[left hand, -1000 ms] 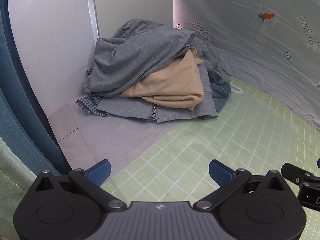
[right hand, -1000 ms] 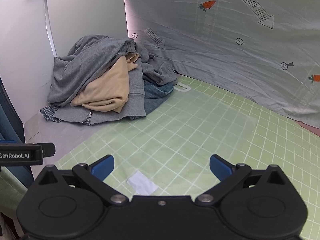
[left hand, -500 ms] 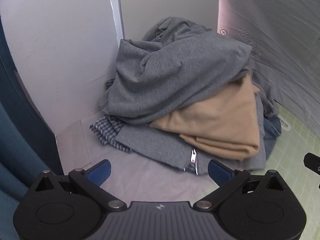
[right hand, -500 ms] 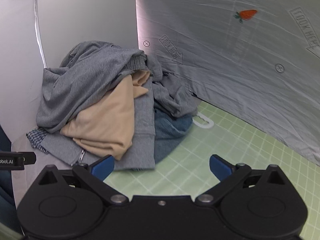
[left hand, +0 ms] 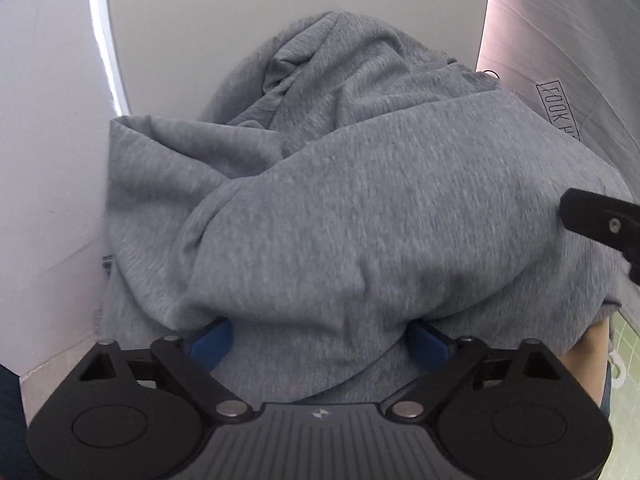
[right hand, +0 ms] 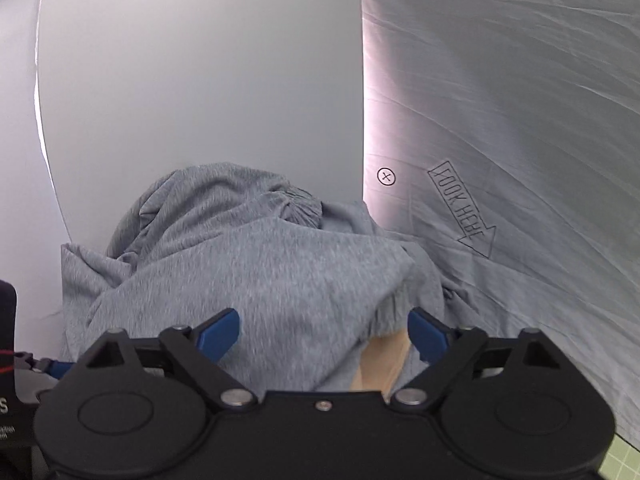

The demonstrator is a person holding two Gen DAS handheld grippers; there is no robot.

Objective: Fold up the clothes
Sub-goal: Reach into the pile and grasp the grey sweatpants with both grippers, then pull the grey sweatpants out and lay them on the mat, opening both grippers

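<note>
1. Grey garment [left hand: 360, 208]: bunched and unfolded on top of a heap, pushed into the corner where a white panel [left hand: 52, 160] meets a grey printed sheet [right hand: 520, 140]. It lies directly ahead of both grippers and laps over their fingertips. As the topmost piece, it is judged the one to be lifted off and folded.
2. Left gripper [left hand: 320, 338]: jaws spread wide, one blue pad on each side of a fold along the garment's near edge. Cloth lies between the fingers but is not pinched. The placement suits closing on that edge.
3. Right gripper [right hand: 322, 332]: jaws likewise apart, straddling the garment's hem, set just to the right of the left gripper. Two spaced holds would let the piece be drawn out flat rather than as a lump.
4. Tan garment [right hand: 382, 360]: a strip shows under the grey hem, between the right gripper's fingers. A deep bite risks taking both layers.
5. Green gridded mat [left hand: 628, 344]: a sliver at the far right of the left gripper.
</note>
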